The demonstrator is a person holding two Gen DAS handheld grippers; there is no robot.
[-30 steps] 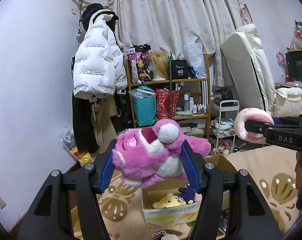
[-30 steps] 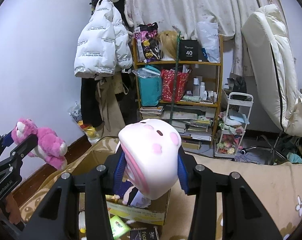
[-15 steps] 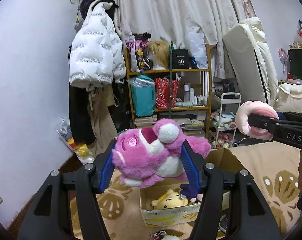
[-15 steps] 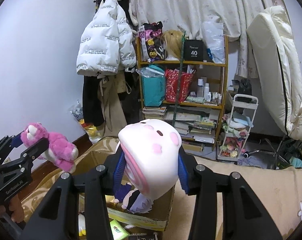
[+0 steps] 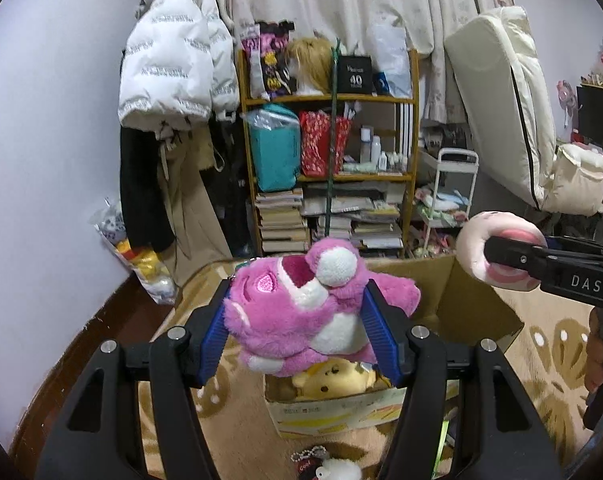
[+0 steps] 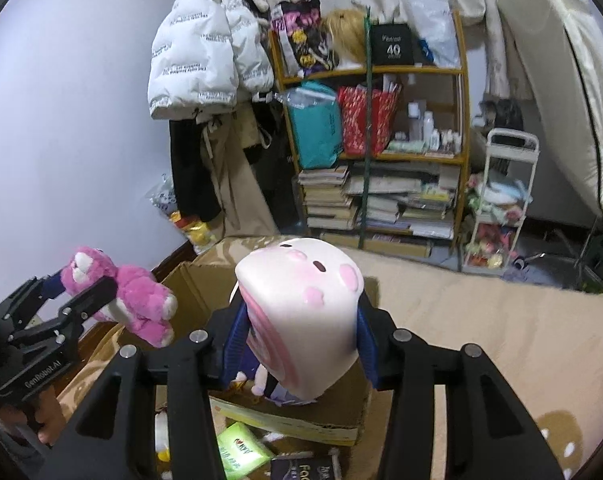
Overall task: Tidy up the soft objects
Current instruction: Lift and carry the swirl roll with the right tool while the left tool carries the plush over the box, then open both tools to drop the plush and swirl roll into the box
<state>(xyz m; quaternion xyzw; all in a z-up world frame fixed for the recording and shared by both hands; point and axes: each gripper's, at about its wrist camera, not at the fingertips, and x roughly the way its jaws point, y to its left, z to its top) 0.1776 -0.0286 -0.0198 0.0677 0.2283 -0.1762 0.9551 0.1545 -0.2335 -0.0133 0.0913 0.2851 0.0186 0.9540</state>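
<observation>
1. Both grippers have dipped twd the cardboard box (image 5: 441, 304) vs 1 s ago; box now sits bigger and nearer in both views.
2. Left gripper (image 5: 297, 332) clenched on pink plush bear (image 5: 301, 316), held in air above the box's near edge.
3. Right gripper (image 6: 299, 324) clamped on pale pink plush (image 6: 301, 304), also over the box; from the left view it sits at 3 o'clock.
4. Box already holds a yellow bear plush (image 5: 329, 384) at 6 o'clock under the pink bear, plus a purple-ish toy (image 6: 277, 392).
5. Progress, my guess: partway. Some toys in, two not yet dropped; small white plush (image 5: 333, 470) lies on the rug (image 5: 541, 344).
</observation>
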